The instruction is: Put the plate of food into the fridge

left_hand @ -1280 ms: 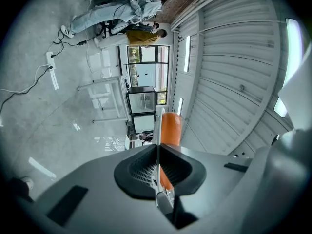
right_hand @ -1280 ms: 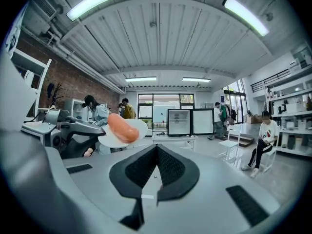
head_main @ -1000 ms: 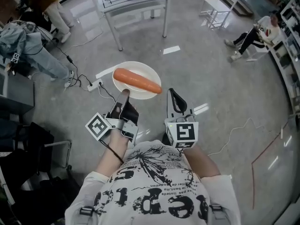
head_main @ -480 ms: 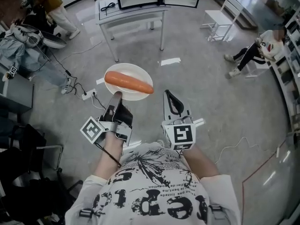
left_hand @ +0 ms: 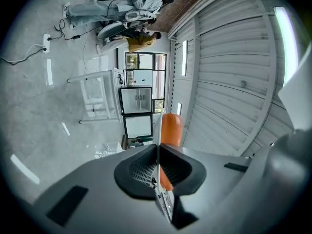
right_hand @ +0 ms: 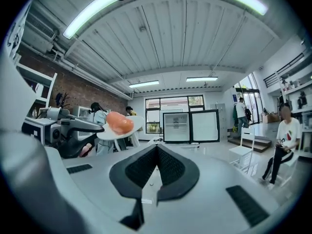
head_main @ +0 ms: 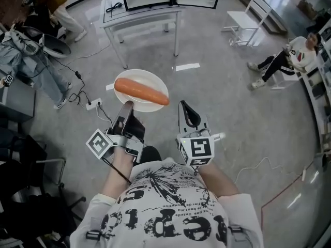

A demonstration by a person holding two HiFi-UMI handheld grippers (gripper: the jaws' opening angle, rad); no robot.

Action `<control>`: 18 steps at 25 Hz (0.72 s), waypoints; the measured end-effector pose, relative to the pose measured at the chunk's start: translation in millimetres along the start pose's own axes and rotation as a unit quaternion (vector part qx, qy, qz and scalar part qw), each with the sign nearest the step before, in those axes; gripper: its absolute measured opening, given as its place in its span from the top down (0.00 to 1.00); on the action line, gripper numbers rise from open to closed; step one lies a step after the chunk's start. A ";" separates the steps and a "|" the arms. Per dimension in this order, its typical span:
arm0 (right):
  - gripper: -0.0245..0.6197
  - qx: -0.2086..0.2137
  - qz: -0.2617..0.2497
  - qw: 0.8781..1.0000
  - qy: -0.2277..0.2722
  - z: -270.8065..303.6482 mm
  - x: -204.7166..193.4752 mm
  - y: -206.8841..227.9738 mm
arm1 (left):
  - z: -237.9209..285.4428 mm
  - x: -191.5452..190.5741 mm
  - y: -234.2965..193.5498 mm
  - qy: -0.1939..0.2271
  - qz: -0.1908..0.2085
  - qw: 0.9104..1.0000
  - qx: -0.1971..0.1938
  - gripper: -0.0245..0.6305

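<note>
Left gripper (head_main: 128, 105) pinches the plate (head_main: 138, 76) at its rim; 1 carrot (head_main: 140, 91) lies on it. Right gripper (head_main: 187, 107), just beside the plate, is pressed together.

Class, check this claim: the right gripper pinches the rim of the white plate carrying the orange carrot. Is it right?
Not right: the left gripper pinches the rim of the white plate carrying the orange carrot, as the left gripper view shows; the right gripper is shut on nothing.

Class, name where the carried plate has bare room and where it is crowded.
Bare: on the plate, the far crescent beyond the orange food and a thinner strip on its near side. Crowded: the near rim, where the left gripper clamps it.
</note>
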State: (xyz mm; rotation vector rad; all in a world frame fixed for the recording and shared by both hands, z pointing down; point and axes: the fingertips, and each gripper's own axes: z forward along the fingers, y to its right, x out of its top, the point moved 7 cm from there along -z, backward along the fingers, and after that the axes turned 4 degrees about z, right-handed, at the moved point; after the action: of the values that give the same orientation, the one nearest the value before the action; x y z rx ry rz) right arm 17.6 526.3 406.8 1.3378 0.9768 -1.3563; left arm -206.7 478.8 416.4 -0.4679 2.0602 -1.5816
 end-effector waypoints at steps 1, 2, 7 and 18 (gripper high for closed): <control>0.96 0.002 -0.001 1.000 -0.008 6.2 -2.8 5.3 | 8.2 -0.6 -2.4 0.001 -0.004 1.000 0.002 0.93; 0.96 0.001 -0.005 1.000 -0.015 13.0 -5.4 9.2 | 16.2 0.9 -4.9 0.001 -0.007 1.000 0.003 0.93; 0.96 -0.013 -0.011 1.000 -0.021 59.2 -8.9 18.0 | 56.6 32.2 -21.8 -0.007 -0.008 1.000 0.004 0.93; 0.96 -0.023 -0.018 0.999 -0.012 203.6 21.1 21.3 | 170.1 143.1 -56.1 -0.017 -0.006 1.000 -0.001 0.93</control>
State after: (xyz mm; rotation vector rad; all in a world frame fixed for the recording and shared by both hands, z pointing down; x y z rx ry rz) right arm -6.2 322.0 403.5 1.2708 1.0147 -1.3669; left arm -227.4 250.6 410.8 -0.5052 2.0367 -1.5683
